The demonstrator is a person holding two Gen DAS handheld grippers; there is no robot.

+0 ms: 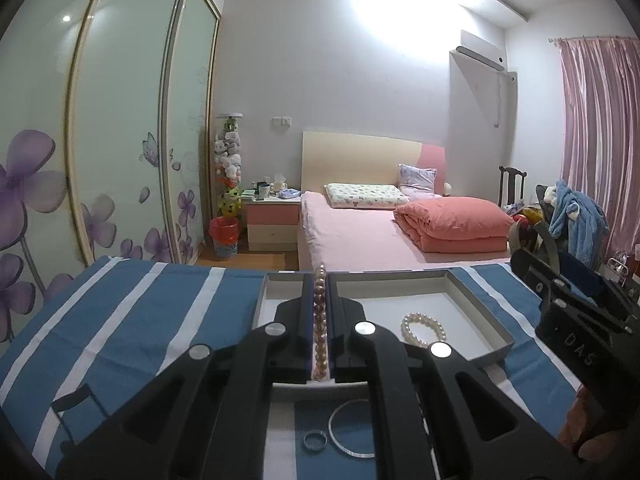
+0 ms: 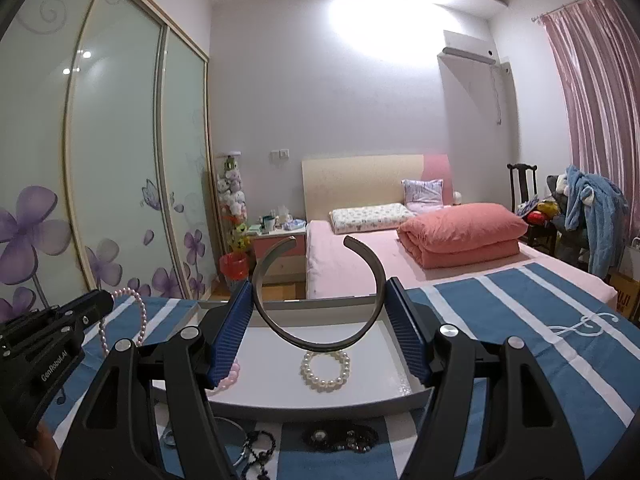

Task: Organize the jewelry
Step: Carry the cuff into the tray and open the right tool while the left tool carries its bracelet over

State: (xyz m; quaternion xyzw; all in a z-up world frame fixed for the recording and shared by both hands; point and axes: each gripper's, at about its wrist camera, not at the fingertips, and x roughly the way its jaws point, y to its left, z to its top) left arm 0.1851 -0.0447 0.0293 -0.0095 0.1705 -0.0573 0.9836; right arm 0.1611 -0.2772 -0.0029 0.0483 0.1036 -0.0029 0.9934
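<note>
My left gripper (image 1: 320,280) is shut on a pink pearl bracelet (image 1: 320,320) and holds it above the near left part of the shallow white tray (image 1: 460,280). A white pearl bracelet (image 1: 423,327) lies in the tray; it also shows in the right wrist view (image 2: 325,370). My right gripper (image 2: 320,300) is shut on a dark open bangle (image 2: 316,308) and holds it over the tray (image 2: 400,376). The left gripper shows at the left of the right wrist view with the pink bracelet (image 2: 124,320) hanging from it. A light pink bracelet (image 2: 228,380) lies in the tray's left part.
The tray sits on a blue and white striped cloth (image 1: 140,320). In front of it lie a thin silver bangle (image 1: 348,428), a small ring (image 1: 314,440) and dark beaded pieces (image 2: 340,440). A bed (image 1: 360,236) stands behind.
</note>
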